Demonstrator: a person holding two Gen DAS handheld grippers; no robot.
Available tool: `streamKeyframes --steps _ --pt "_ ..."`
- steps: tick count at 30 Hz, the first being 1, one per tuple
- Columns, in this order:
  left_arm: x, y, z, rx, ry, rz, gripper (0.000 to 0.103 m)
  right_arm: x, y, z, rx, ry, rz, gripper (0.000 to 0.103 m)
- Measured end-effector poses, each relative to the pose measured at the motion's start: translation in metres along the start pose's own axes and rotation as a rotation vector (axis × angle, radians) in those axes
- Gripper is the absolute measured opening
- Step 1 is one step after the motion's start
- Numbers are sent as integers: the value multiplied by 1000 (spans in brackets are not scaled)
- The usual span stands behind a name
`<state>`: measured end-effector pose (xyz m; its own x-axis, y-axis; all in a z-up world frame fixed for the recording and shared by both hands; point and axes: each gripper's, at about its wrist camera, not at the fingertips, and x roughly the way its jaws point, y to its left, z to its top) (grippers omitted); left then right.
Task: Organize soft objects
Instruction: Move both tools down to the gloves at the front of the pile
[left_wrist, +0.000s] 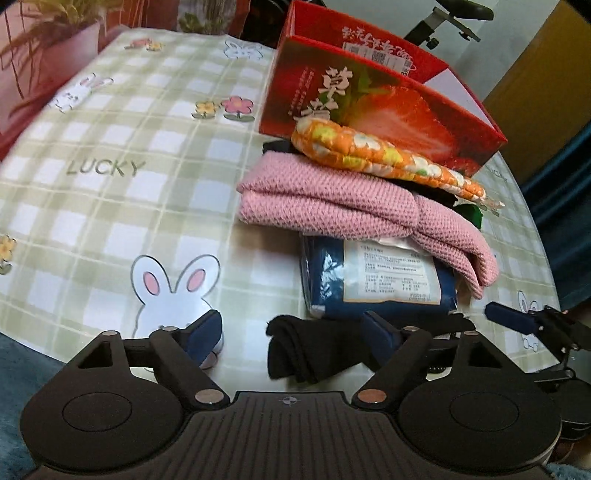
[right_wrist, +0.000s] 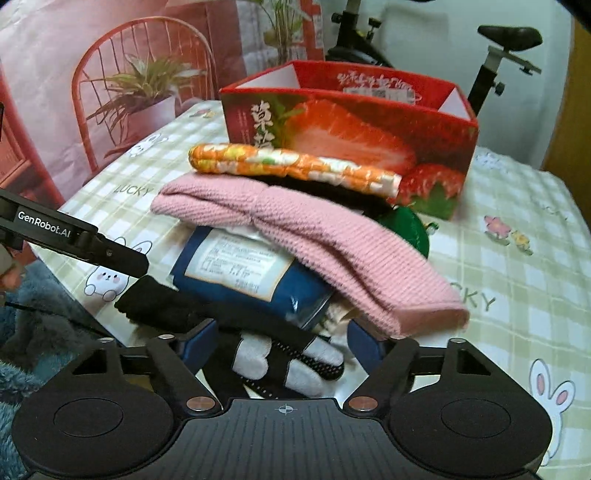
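A pile of soft things lies on the checked tablecloth (left_wrist: 110, 206) in front of an open red strawberry box (left_wrist: 373, 103) (right_wrist: 351, 125). An orange floral quilted pad (left_wrist: 388, 155) (right_wrist: 295, 166) is on top. Under it are a folded pink knit (left_wrist: 332, 206) (right_wrist: 314, 236) and a blue package (left_wrist: 380, 277) (right_wrist: 240, 273) with a white label. My left gripper (left_wrist: 295, 332) is open, with a black cloth (left_wrist: 306, 347) (right_wrist: 166, 306) between its fingers, untouched on the left side. My right gripper (right_wrist: 282, 343) is open over a white-and-black glove (right_wrist: 291, 362).
A green item (right_wrist: 410, 229) peeks from under the pink knit, by the box. The table edge runs close below both grippers, with teal fluffy fabric (right_wrist: 22, 332) beyond it. An exercise bike (right_wrist: 498, 55) stands behind the table. A pink backdrop (right_wrist: 110, 92) showing a chair and plant hangs left.
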<state>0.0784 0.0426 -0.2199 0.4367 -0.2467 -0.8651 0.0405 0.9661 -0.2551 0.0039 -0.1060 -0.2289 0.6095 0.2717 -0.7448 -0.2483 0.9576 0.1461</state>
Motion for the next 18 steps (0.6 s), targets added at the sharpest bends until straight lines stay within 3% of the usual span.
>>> streamKeyframes --steps 9,13,18 --pt "31 3 -6 -32 107 -85 76 17 -10 -3 36 56 15 68" --pt "45 10 -8 -60 144 -105 66 25 -16 -4 64 83 15 68" --pt "52 6 -8 -42 128 -121 57 34 -15 -6 66 114 31 68"
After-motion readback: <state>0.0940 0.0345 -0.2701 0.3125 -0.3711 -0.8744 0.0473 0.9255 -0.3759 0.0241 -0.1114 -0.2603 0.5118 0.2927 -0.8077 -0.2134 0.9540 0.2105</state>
